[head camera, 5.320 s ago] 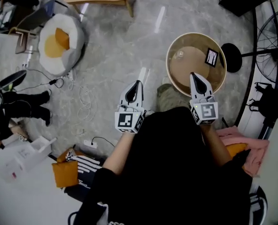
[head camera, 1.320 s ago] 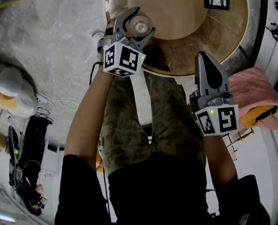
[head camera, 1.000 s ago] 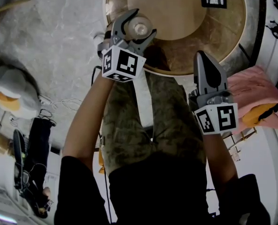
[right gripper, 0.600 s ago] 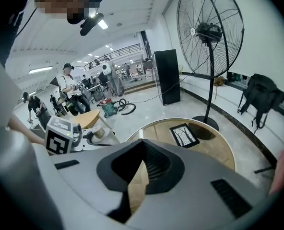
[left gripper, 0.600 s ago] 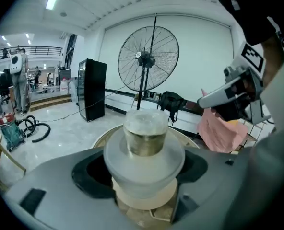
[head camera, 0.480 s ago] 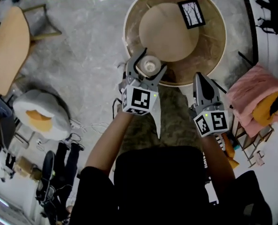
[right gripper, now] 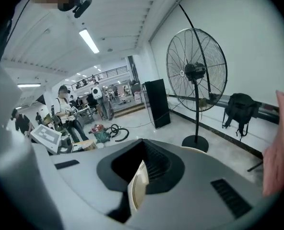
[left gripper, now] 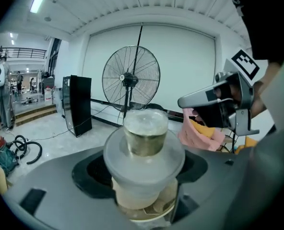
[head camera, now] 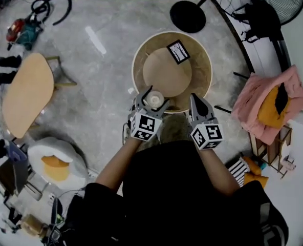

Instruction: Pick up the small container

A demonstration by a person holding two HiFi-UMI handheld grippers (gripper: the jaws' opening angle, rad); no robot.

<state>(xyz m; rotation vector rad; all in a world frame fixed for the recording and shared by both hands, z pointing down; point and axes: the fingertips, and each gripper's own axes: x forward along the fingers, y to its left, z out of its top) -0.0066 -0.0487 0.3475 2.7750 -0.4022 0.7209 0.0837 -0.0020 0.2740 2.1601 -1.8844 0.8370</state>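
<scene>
Left gripper (head camera: 152,100) clamping small container (left gripper: 144,150) around its wide lid flange, jaws pressing on both sides so it isn't slipping. Container hanging over near edge of round bench (head camera: 200,65), looking lifted clear, though not 100% sure. Right gripper (head camera: 195,99) idling closed and empty just beside, out of the way. Guessing pickup basically done.

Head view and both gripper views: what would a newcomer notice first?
The small clear plastic container stands out first, clamped in the left gripper over the near edge of the round wooden table. Beside it the right gripper hangs shut and empty. A big black pedestal fan stands behind.
</scene>
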